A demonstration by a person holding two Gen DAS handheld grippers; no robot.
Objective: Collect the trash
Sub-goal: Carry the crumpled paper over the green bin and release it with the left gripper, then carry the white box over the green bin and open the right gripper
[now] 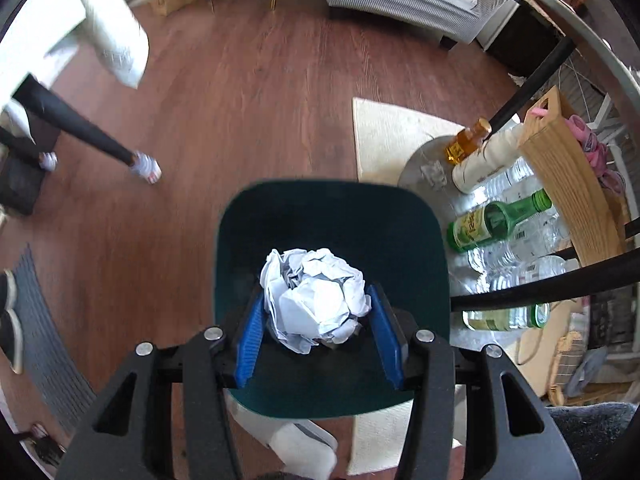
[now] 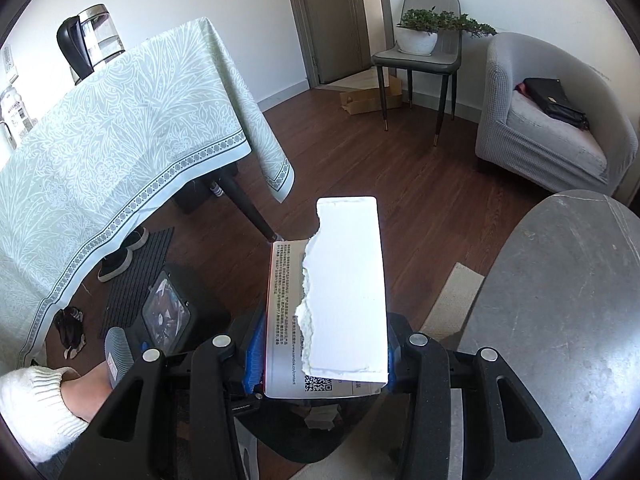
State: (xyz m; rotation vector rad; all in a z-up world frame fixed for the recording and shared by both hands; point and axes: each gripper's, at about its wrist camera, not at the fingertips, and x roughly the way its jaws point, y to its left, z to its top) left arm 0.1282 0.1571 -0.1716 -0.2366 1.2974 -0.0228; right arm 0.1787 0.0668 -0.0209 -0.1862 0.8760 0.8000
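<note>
A crumpled ball of white paper sits between the blue pads of my left gripper, which is shut on it. The ball hangs right over the mouth of a dark green bin on the floor. In the right wrist view my right gripper is shut on a torn white cardboard box with printed text and a QR code on its grey side. The box sticks out forward above the wooden floor. Part of the dark bin shows below the right gripper.
A low round grey table stands at the right; under it lie several bottles, one green, and a wooden box. A table with a pale green cloth, shoes, a grey armchair and a chair with a plant surround the floor. A person's sleeve is at lower left.
</note>
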